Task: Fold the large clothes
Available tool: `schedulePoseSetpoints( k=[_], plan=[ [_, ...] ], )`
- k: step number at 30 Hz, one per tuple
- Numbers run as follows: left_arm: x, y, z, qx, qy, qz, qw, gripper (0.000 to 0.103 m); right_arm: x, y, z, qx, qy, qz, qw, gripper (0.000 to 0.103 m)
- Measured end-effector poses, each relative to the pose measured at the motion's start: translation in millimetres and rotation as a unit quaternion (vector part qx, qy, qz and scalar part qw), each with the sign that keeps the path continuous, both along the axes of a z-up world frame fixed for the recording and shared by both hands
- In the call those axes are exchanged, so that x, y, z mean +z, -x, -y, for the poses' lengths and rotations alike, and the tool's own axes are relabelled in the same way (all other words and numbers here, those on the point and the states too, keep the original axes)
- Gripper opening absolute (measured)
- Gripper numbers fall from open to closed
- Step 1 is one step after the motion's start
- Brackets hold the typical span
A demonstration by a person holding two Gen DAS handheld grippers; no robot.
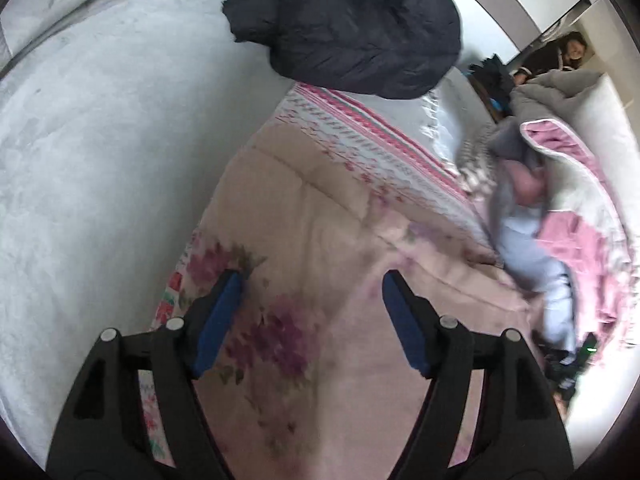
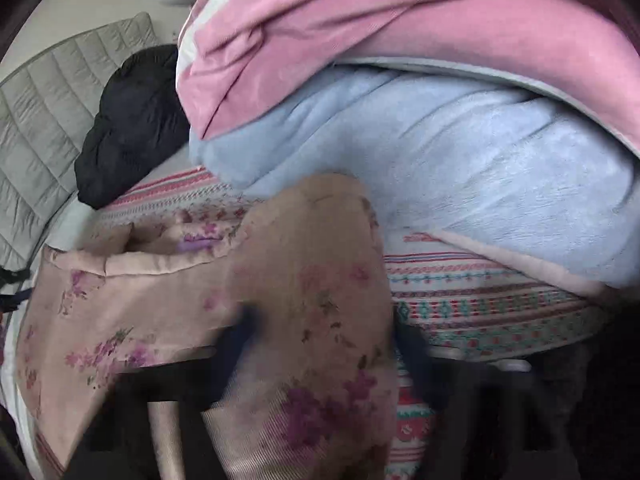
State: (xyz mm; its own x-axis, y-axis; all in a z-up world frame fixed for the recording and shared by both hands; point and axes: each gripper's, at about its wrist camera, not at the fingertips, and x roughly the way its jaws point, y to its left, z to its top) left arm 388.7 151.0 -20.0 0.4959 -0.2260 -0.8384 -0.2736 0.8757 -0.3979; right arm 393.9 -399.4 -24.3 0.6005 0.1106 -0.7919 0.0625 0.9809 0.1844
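Left gripper (image 1: 312, 300): its jaws are being held apart above the floral quilt, with nothing clamped; the blue pads (image 1: 218, 320) are standing clear of the cloth on either side.

Floral quilt (image 1: 320, 280): a pale pink padded piece with purple flowers is being seen spread directly below and ahead of the left gripper, on the bed.

Right gripper (image 2: 320, 340): it is blurred, and a raised fold of the floral quilt (image 2: 312, 300) is being seen between its dark fingers; whether the pads are pressing on the cloth cannot be told.

Patterned sheet (image 1: 360, 140): a white cloth with red and teal bands is being seen lying under the quilt, showing just beyond its far edge and to the right of the right gripper.

Blue fleece (image 2: 440, 160): a light blue bundle is being seen ahead of the right gripper, resting on the patterned sheet (image 2: 480, 292) and touching the quilt's raised fold.

Pink blanket (image 2: 400, 40): it is being seen piled on top of the blue fleece, further ahead of the right gripper.

Dark jacket (image 1: 348, 28): a navy puffy garment is being seen heaped far ahead of the left gripper, overlapping the sheet's far end.

Grey cover (image 1: 100, 140): the bed's surface is being seen stretching to the left of the left gripper.

Person (image 1: 568, 52): someone is being seen far ahead to the right, beyond the bed.
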Motion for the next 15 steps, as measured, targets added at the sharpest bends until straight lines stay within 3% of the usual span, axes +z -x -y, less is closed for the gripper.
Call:
schedulePoseSetpoints(
  k=[2, 3, 5, 11, 15],
  plan=[
    [-2.2, -3.5, 8.0, 0.007, -0.063, -0.004, 0.998, 0.021, 7.8, 0.8, -1.2, -0.001, 0.008, 0.016, 1.0, 0.016],
    [-1.1, -7.8, 10.8, 0.008, -0.082, -0.005, 0.9966, 0.016, 12.9, 0.7, -4.7, -0.002, 0.021, 0.024, 0.999, 0.014],
    [5.5, -7.5, 7.5, 0.022, -0.082, 0.018, 0.9962, 0.003, 20.3, 1.4, -15.6, -0.01, 0.032, 0.034, 0.999, 0.013],
    [40.3, 1.1, -3.6, 0.06, -0.076, 0.099, 0.9903, 0.002, 70.7, 4.3, -25.1, -0.038, 0.02, 0.127, 0.991, 0.012],
    [36.7, -7.3, -9.1, 0.073, -0.085, 0.105, 0.9881, 0.002, 82.4, 5.7, -26.9, -0.054, 0.021, 0.174, 0.983, 0.012]
  ],
)
